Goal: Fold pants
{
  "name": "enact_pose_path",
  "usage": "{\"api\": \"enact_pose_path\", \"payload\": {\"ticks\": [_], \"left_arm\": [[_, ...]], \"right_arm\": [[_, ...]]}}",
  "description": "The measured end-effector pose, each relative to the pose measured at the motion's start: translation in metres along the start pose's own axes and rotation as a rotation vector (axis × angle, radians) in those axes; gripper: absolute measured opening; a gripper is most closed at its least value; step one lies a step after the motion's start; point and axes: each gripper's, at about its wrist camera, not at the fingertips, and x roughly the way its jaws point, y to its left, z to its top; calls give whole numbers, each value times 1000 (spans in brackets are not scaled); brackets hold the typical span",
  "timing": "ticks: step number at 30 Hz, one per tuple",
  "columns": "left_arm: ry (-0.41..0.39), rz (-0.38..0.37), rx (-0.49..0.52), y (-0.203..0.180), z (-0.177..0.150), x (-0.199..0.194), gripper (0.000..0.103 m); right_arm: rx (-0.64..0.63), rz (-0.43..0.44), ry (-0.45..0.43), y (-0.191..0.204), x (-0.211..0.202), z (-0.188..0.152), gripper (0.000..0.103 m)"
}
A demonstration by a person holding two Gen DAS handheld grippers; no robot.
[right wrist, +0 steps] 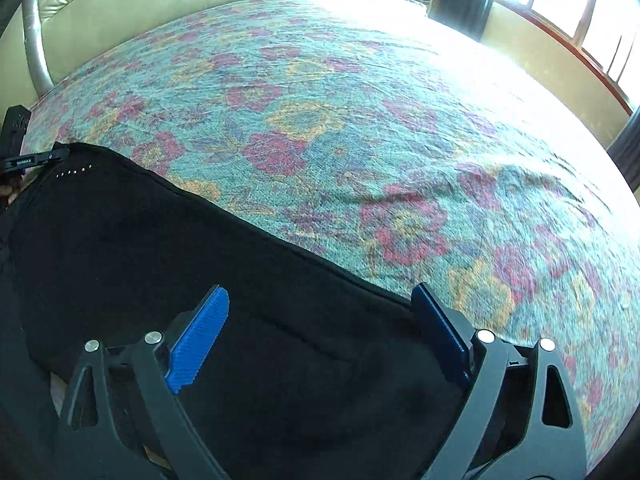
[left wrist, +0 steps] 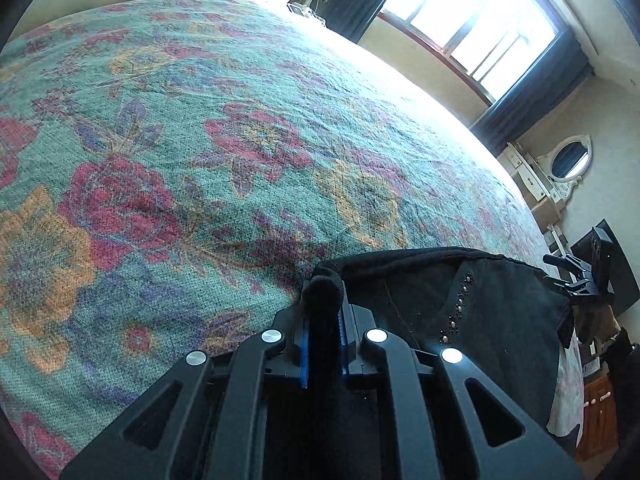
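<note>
The fingers of the left gripper were closed on a bunched, rolled edge of the black pants, at what looked like the waistband, with cloth pinched between the blue pads. The fingers of the right gripper were spread wide above the garment, nothing pressed between them, the right pad sitting just at the far hem.

The pants were laid along the near side of the bed, over the floral bedspread, with a row of small studs seen towards the left-hand end in the right wrist view.

A slip was judged possible at the left grip, since only a thick roll was caught and a pull might draw it free. A single layer might also be taken by the right fingers, which would leave the fold skewed.
</note>
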Motion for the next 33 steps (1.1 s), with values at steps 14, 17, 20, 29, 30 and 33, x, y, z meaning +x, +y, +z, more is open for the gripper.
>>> {"api": "enact_pose_path", "payload": {"ticks": [14, 17, 20, 29, 30, 33], "left_arm": [[-8, -62, -52, 29, -4, -5, 12], [-7, -57, -50, 31, -3, -6, 12], [-7, -47, -43, 29, -3, -7, 12], [-171, -100, -29, 2, -10, -75, 11], [-189, -133, -37, 0, -14, -89, 11], [-211, -184, 16, -17, -31, -131, 11]], "right_arm": [[86, 131, 61, -27, 29, -8, 14], [-15, 15, 57, 1, 18, -9, 8], [-8, -63, -23, 13, -10, -15, 7], [-18, -163, -230, 77, -151, -90, 7], [-26, -182, -250, 90, -167, -104, 7], [-10, -190, -302, 127, -210, -153, 7]]}}
